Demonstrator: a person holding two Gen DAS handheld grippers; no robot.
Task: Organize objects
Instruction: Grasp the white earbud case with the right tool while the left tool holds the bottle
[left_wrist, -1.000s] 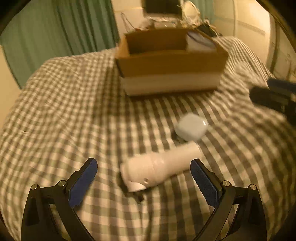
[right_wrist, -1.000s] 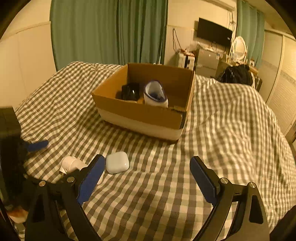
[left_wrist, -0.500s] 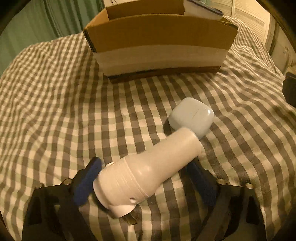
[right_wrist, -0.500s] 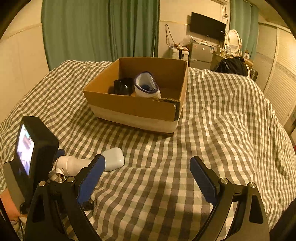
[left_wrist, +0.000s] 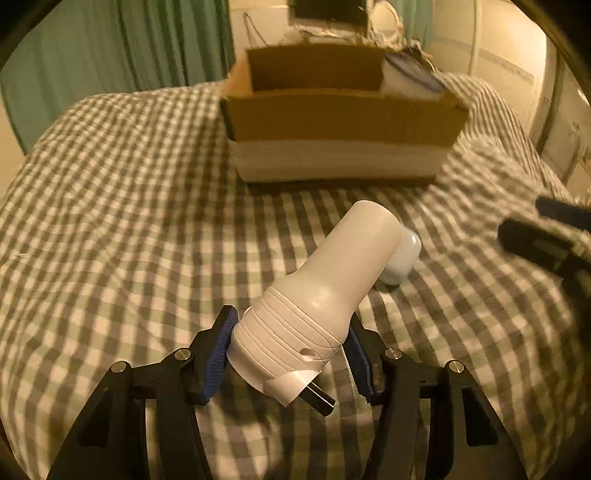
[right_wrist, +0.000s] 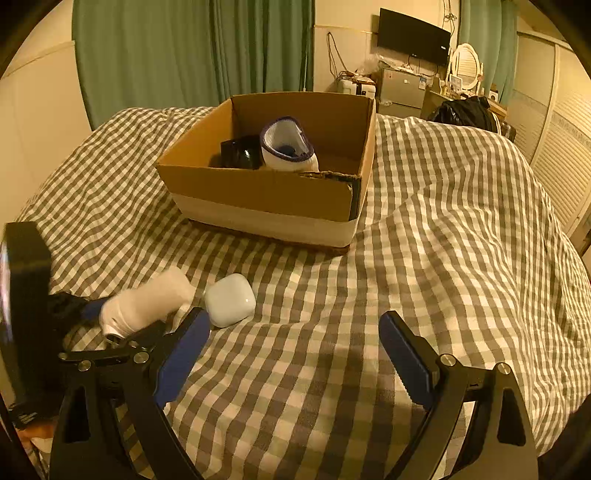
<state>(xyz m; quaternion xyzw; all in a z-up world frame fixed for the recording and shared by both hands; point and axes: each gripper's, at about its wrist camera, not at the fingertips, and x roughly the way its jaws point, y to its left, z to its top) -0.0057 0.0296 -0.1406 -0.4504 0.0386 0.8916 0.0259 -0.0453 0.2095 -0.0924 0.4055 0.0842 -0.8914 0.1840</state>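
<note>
My left gripper (left_wrist: 290, 354) is shut on the ribbed end of a white plug-in device (left_wrist: 325, 288), holding it tilted above the checked bedspread; it also shows in the right wrist view (right_wrist: 147, 301). A white earbud case (right_wrist: 229, 300) lies on the bedspread beside it, partly hidden behind the device in the left wrist view (left_wrist: 402, 258). A cardboard box (right_wrist: 266, 192) stands beyond, holding a black object (right_wrist: 240, 151) and a white, blue-rimmed item (right_wrist: 288, 147). My right gripper (right_wrist: 293, 354) is open and empty above the bedspread, right of the case.
The bed is covered by a grey-and-white checked cover (right_wrist: 443, 258). Green curtains (right_wrist: 192, 55) hang behind it. A TV (right_wrist: 412, 37), a small fridge (right_wrist: 402, 88) and a black bag (right_wrist: 465, 114) are at the back right.
My left gripper moved down around the white device, closed on its ribbed end and lifted it. The right gripper stayed open and shifted slightly.
</note>
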